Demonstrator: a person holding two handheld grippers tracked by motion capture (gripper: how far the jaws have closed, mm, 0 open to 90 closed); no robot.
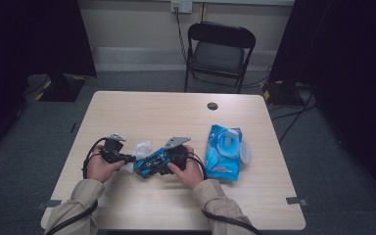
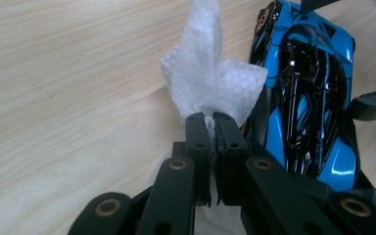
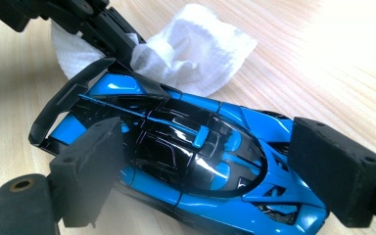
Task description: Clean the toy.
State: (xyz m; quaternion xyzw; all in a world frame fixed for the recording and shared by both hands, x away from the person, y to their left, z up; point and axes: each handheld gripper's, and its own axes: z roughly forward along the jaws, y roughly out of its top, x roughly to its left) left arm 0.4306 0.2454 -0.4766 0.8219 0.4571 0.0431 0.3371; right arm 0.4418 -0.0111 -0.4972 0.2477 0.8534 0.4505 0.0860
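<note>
A blue and black toy car point(image 1: 152, 161) lies on the wooden table point(image 1: 142, 117) between my two hands. My right gripper point(image 1: 157, 164) has its jaws wide around the car point(image 3: 176, 142), one pad at the rear flank and one at the nose, and grips it. My left gripper point(image 1: 129, 157) is shut on a crumpled white wipe point(image 1: 141, 148). In the left gripper view the wipe point(image 2: 210, 73) sticks up from the closed jaws of the left gripper point(image 2: 213, 120) and touches the side of the car point(image 2: 308, 98). The right gripper view shows the wipe point(image 3: 196, 49) against the car's rear wing.
A blue pack of wet wipes point(image 1: 223, 152) with its white lid flipped open lies right of my right hand. A round cable hole point(image 1: 212, 105) sits near the table's far edge. A black folding chair point(image 1: 219, 51) stands beyond the table.
</note>
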